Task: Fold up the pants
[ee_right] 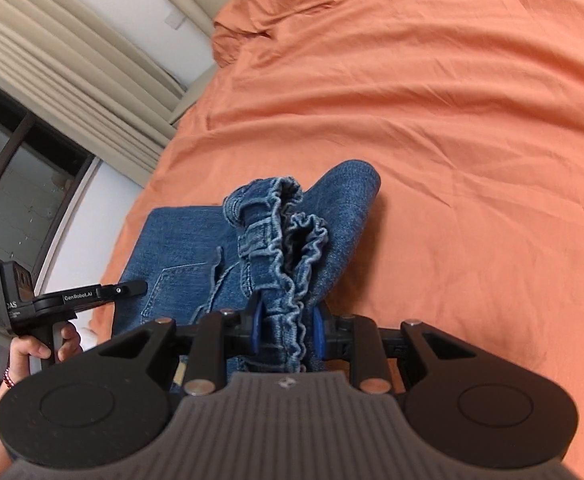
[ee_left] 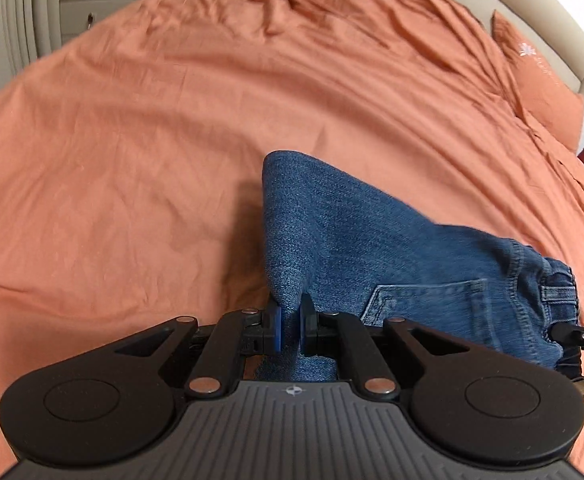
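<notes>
From my left gripper (ee_left: 290, 322), the blue denim pants (ee_left: 371, 248) rise toward twelve o'clock and stretch away to three o'clock, where their waistband meets my right gripper (ee_left: 567, 332) at the picture's edge. The orange cotton bedspread (ee_left: 132, 140) lies under the pants and runs out on every side. An orange pillow (ee_left: 539, 76) sits on it at two o'clock, against the beige padded headboard (ee_left: 531, 12) behind. From my right gripper (ee_right: 288, 330), the bunched waistband runs to twelve o'clock, and my left hand (ee_right: 40, 344) is at nine o'clock, beside the bed's edge.
</notes>
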Demonstrator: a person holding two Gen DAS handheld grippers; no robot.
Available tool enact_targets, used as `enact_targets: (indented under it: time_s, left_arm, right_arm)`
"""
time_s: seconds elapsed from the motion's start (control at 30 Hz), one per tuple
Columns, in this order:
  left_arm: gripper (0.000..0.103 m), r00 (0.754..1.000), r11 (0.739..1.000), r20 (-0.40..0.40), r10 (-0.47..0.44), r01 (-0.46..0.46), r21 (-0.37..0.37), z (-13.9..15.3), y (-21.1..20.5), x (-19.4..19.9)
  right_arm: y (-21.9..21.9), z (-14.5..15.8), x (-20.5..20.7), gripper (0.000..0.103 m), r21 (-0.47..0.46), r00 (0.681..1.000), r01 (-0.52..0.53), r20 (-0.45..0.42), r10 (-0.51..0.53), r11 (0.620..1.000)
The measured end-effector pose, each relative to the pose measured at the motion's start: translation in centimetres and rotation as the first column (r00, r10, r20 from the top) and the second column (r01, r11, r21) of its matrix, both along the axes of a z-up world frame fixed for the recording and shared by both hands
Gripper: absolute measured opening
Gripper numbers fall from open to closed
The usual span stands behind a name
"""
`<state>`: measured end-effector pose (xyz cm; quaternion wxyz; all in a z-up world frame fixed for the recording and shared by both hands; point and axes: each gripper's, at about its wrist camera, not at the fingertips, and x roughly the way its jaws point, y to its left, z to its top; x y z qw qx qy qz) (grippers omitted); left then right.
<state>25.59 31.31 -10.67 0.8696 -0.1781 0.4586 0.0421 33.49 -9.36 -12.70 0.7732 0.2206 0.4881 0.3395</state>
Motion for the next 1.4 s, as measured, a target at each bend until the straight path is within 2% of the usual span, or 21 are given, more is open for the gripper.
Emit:
enact_targets:
  time_s: [0.23,0.3,0.33,0.4,0.43,0.47,0.5,0.6,0.67,0.7,0.8,0.83,0.87,0.97,1.07,1.1,1.13,1.27,1.3,1.37,1.4]
  left_arm:
    - [0.013,1.000,0.999,-0.029,0.000,-0.001,-0.052,-3.0,1.3,0.2]
    - [0.022,0.999,0.998,-0.037,0.019,-0.021,-0.063,-3.1,1.6,-0.1]
    - [0.023,0.999,0.996,-0.041,0.034,-0.037,-0.079,-3.0,1.9,-0.3]
    - [0.028,0.997,0.994,-0.046,0.067,-0.071,-0.083,-2.3,2.4,-0.8]
    - [0.028,0.996,0.994,-0.042,0.081,-0.084,-0.075,-1.8,2.5,-1.1]
    - [0.029,0.996,0.995,-0.036,0.087,-0.089,-0.055,-1.3,2.6,-1.5]
    - [0.029,0.996,0.996,-0.025,0.085,-0.086,-0.019,-0.6,2.4,-2.1]
    - [0.029,0.997,0.995,0.004,0.082,-0.082,0.053,0.8,2.0,-3.8]
    - [0.029,0.996,0.994,0.012,0.083,-0.084,0.074,1.4,2.0,-4.6]
    - [0.029,0.997,0.994,0.014,0.077,-0.078,0.079,1.6,1.9,-4.9]
    - [0.029,0.998,0.995,0.022,0.060,-0.062,0.076,2.1,1.1,-5.1]
    - [0.029,0.999,0.996,0.024,0.049,-0.050,0.070,2.3,0.8,-5.4]
    - [0.029,0.999,0.997,0.027,0.035,-0.037,0.069,2.5,0.6,-5.8]
    - [0.029,1.000,0.996,0.023,-0.008,0.006,0.085,2.9,-0.3,-6.8]
    - [0.029,0.999,0.995,0.026,-0.045,0.042,0.091,3.3,-1.2,-8.0]
    - [0.029,0.998,0.994,0.032,-0.060,0.057,0.095,3.3,-1.6,-8.4]
    - [0.029,0.997,0.992,0.037,-0.074,0.069,0.102,3.4,-2.1,-8.9]
    - [0.029,0.992,0.986,0.053,-0.114,0.106,0.130,3.1,-4.1,-10.8]
    - [0.029,0.991,0.984,0.052,-0.124,0.116,0.135,2.9,-4.5,-11.2]
    - [0.029,0.990,0.976,0.034,-0.135,0.127,0.176,2.2,-5.5,-11.9]
    - [0.029,0.991,0.972,0.015,-0.135,0.129,0.195,1.7,-5.8,-12.0]
  right_arm:
    - [-0.3,-4.4,1.0,0.021,-0.038,0.997,0.038,-0.061,-0.040,0.999]
    - [-0.4,-5.0,1.0,0.023,-0.040,0.997,0.042,-0.065,-0.044,0.998]
    - [-0.3,-4.9,1.1,0.023,-0.039,0.996,0.046,-0.071,-0.049,0.998]
    - [-0.1,-4.3,1.1,0.029,-0.063,0.997,0.042,-0.056,-0.046,0.997]
    - [0.1,-3.6,0.9,0.037,-0.095,0.999,0.032,-0.026,-0.035,0.995]
    - [0.2,-2.9,0.7,0.045,-0.135,0.999,0.033,0.009,-0.032,0.990]
    - [0.3,-2.0,0.4,0.045,-0.169,0.998,0.035,0.049,-0.028,0.985]
    - [0.2,1.1,-0.6,0.041,-0.260,0.980,0.059,0.200,-0.006,0.964]
    - [0.9,2.8,-0.9,0.024,-0.281,0.962,0.058,0.273,0.021,0.958]
    - [1.5,3.3,-0.8,0.023,-0.274,0.956,0.041,0.290,0.042,0.961]
    - [4.1,3.6,-0.2,0.023,-0.276,0.939,0.004,0.332,0.092,0.961]
    - [5.1,3.2,0.1,0.021,-0.315,0.932,0.007,0.347,0.108,0.949]
    - [6.0,2.4,0.6,0.015,-0.372,0.930,0.024,0.348,0.116,0.928]
    - [7.6,-0.2,2.5,0.014,-0.457,0.952,0.035,0.286,0.110,0.889]
    - [8.3,0.5,2.4,0.015,-0.482,0.948,0.052,0.299,0.108,0.874]
    - [8.4,1.1,1.7,0.015,-0.493,0.940,0.059,0.320,0.118,0.868]
    - [8.3,1.8,0.8,0.020,-0.495,0.928,0.066,0.349,0.129,0.867]
    - [7.8,4.2,-5.1,0.022,-0.479,0.862,0.057,0.466,0.198,0.876]
    - [7.7,4.5,-6.7,0.024,-0.469,0.850,0.048,0.483,0.211,0.882]
    - [7.4,4.4,-9.6,0.034,-0.447,0.832,0.020,0.504,0.233,0.894]
    - [7.5,4.0,-10.8,0.034,-0.455,0.820,0.020,0.517,0.246,0.890]
